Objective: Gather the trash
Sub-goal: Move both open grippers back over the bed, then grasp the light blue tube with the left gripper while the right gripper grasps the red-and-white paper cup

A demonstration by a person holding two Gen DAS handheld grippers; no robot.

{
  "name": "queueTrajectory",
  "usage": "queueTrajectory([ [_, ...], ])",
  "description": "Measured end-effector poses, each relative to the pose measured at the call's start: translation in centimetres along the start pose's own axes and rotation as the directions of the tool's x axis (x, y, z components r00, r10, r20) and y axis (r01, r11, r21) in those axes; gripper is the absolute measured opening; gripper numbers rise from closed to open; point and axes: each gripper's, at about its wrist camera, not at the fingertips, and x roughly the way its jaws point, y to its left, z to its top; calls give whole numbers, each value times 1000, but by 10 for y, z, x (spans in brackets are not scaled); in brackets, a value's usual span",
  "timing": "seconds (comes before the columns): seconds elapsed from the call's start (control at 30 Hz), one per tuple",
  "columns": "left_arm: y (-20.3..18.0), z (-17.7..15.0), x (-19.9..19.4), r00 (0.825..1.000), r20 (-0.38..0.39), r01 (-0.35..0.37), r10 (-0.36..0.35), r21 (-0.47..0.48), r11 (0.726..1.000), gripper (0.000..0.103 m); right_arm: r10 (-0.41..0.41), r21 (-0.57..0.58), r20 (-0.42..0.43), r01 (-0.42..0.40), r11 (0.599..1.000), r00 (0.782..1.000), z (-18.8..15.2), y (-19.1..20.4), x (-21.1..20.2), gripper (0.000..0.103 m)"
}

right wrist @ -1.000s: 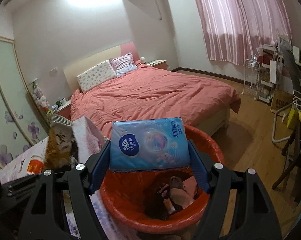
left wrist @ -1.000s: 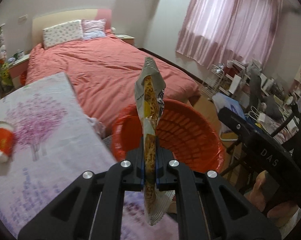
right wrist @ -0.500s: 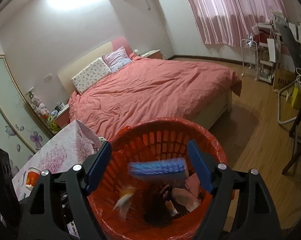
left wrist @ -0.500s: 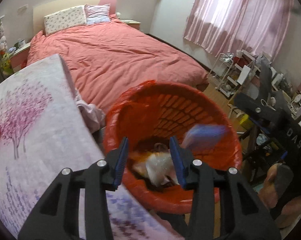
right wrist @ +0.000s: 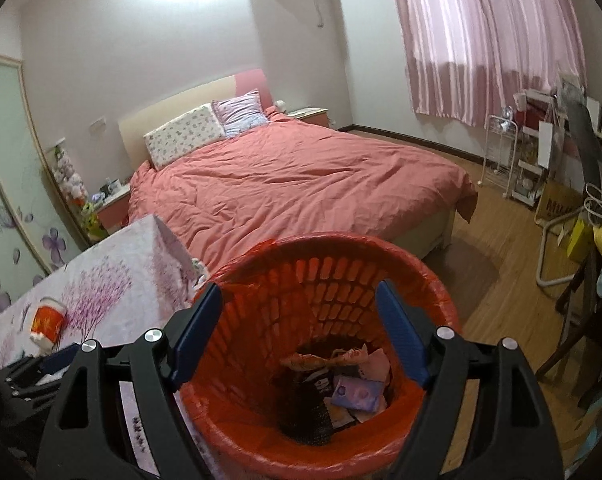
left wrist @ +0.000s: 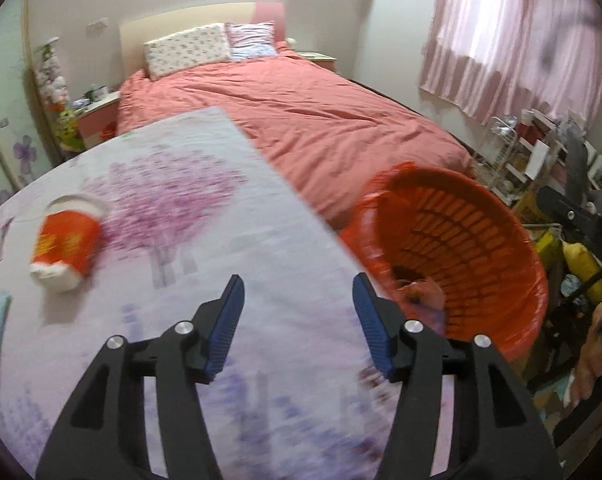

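Bedroom walls in pale white frame a wide bed [right wrist: 293,184] under a salmon-pink cover, with two pillows at the far headboard, pink striped curtains [right wrist: 489,36] at the right and wood flooring beside cluttered shelves. Nearer, on the left, a table [left wrist: 229,240] wears a white cloth printed with purple blossom trees. On its far left side lies a red paper cup [left wrist: 63,246], tipped on its side, a white lid end towards the near edge. Just beside the table's right edge stands the orange-red slatted trash basket [right wrist: 341,276], lined with a red bag; crumpled wrappers [right wrist: 341,392], a purple-and-white pack among them, lie at its bottom. The right gripper [right wrist: 301,332] hangs over the basket with its blue-padded jaws wide apart and nothing between them. The left gripper [left wrist: 299,320] points at the tablecloth near the basket; its jaws have just been opening and stand apart, empty.
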Motion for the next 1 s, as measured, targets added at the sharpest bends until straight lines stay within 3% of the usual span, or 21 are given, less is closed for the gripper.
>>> queueTrajectory([
  [0.17, 52, -16, -19, 996, 7, -85, 86, -43, 995, 63, 30, -47, -21, -30, 998, 999, -9, 26, -4, 78],
  [0.27, 98, -30, -35, 984, 13, -175, 176, -82, 981, 66, 54, -82, -41, -57, 995, 998, -17, 44, -6, 78],
  [0.57, 231, -70, -70, 924, -56, -381, 379, -254, 889, 67, 108, -155, -111, -125, 980, 988, -38, 88, -6, 78],
  [0.7, 261, -81, -71, 909, -99, -415, 404, -278, 866, 67, 118, -179, -131, -141, 974, 984, -44, 102, -8, 78],
  [0.77, 269, -81, -67, 913, -114, -409, 393, -290, 866, 66, 121, -190, -139, -146, 971, 983, -46, 107, -10, 78],
  [1.0, 276, -71, -49, 929, -124, -370, 349, -312, 875, 44, 113, -216, -155, -145, 966, 981, -53, 127, -9, 78],
])
